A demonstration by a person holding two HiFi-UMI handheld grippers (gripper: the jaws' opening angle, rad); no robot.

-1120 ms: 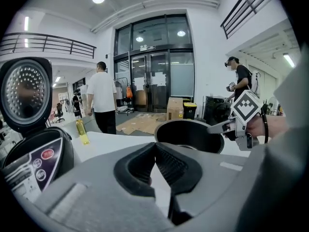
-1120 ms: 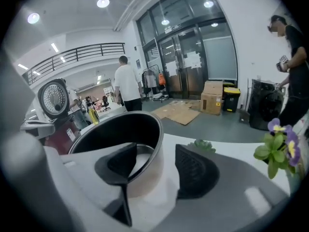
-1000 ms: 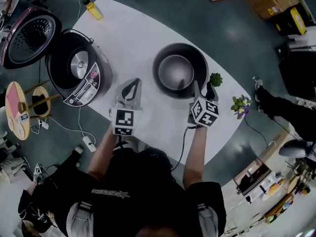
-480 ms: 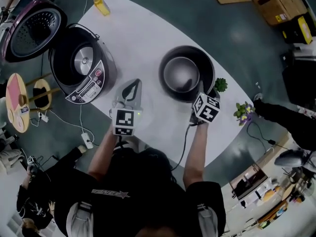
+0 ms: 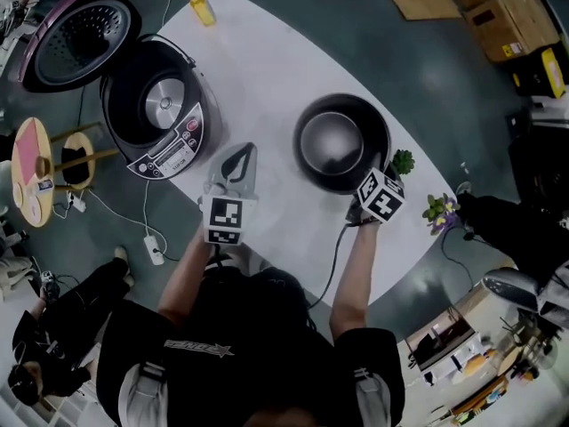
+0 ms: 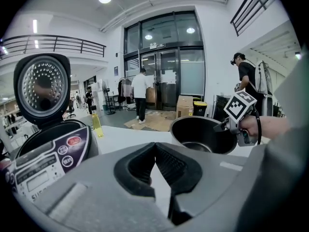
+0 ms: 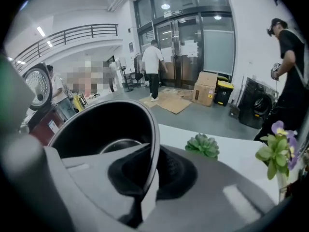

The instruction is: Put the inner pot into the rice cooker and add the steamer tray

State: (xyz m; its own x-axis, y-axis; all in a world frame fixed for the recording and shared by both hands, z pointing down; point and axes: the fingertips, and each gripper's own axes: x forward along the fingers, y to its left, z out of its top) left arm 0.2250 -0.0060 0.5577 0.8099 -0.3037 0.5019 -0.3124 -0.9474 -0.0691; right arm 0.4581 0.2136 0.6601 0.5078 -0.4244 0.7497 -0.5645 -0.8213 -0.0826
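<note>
The dark inner pot (image 5: 342, 142) stands on the white table (image 5: 267, 69), right of centre. My right gripper (image 5: 362, 181) has just been closing and is now shut on the pot's near rim; in the right gripper view the thin rim (image 7: 153, 144) runs between the pads of that gripper (image 7: 149, 170). The open rice cooker (image 5: 158, 114) stands at the table's left end, its lid (image 5: 76, 27) tipped back. My left gripper (image 5: 241, 151) hovers between cooker and pot, shut and holding nothing. From the left gripper view (image 6: 155, 148) I see the cooker's panel (image 6: 48, 158) to the left and the pot (image 6: 203, 134) to the right.
A yellow bottle (image 5: 200, 5) stands at the table's far end. A small succulent (image 5: 403, 161) sits just right of the pot, and a flower vase (image 5: 440, 208) is at the table's right edge. The cooker's cord (image 5: 133, 229) trails off the left side. People stand in the background.
The right gripper's jaws stood open around the pot's near rim; they have now closed onto it. The left gripper has drifted slightly. The pot has stayed in place.
</note>
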